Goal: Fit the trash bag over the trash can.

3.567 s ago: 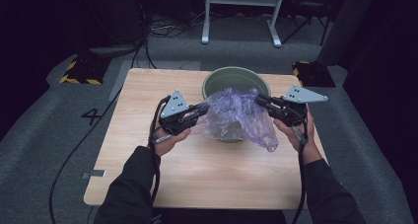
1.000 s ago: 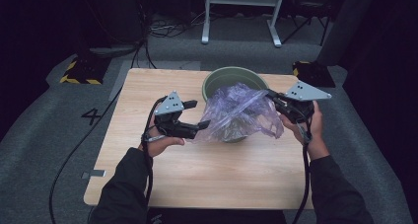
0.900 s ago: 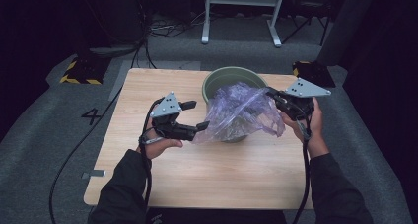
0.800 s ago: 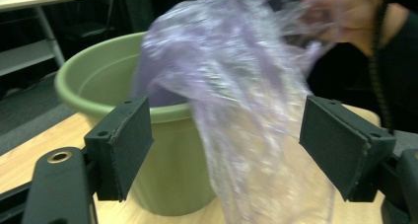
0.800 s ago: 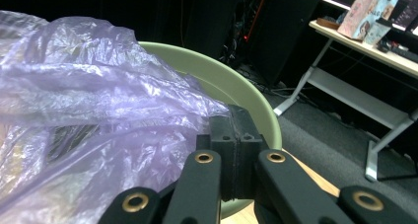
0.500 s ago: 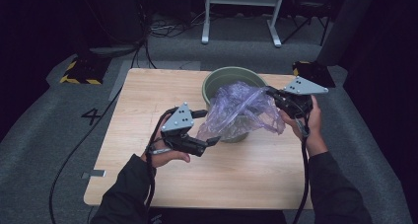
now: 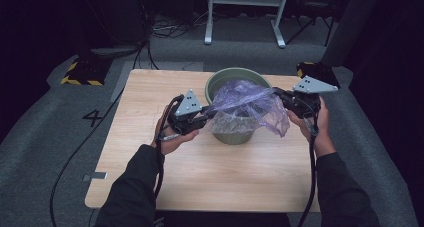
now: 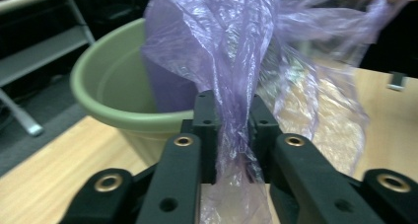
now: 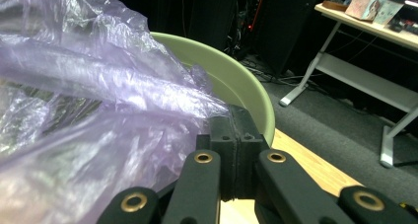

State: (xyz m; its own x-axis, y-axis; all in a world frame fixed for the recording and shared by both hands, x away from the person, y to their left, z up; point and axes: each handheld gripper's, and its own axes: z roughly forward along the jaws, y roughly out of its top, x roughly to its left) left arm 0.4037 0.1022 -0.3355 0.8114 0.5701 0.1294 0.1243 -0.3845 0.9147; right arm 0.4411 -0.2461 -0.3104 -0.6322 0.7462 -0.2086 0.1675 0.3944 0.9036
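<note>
A green bucket (image 7: 225,77) stands on the wooden table (image 7: 150,97) with a thin purple plastic bag (image 7: 245,99) draped over its mouth. My left gripper (image 7: 209,118) is at the bucket's left side. Its jaws have just been closing, and in the left gripper view (image 8: 233,120) they pinch a bunched strand of the bag (image 8: 231,46) in front of the bucket (image 8: 113,86). My right gripper (image 7: 276,93) is at the bucket's right rim. In the right gripper view (image 9: 235,135) its pads are shut on the bag's edge (image 9: 98,86), beside the rim (image 9: 236,81).
A white metal stand (image 7: 245,12) is on the floor behind the table. A black and yellow block (image 7: 80,72) lies off the table's left corner and a dark box (image 7: 315,69) at its right corner. The table's front half is bare wood.
The left gripper, open and apart from the bag a second ago, has moved up to the bucket's left side and closed on the bag. The right gripper has kept its grip and place.
</note>
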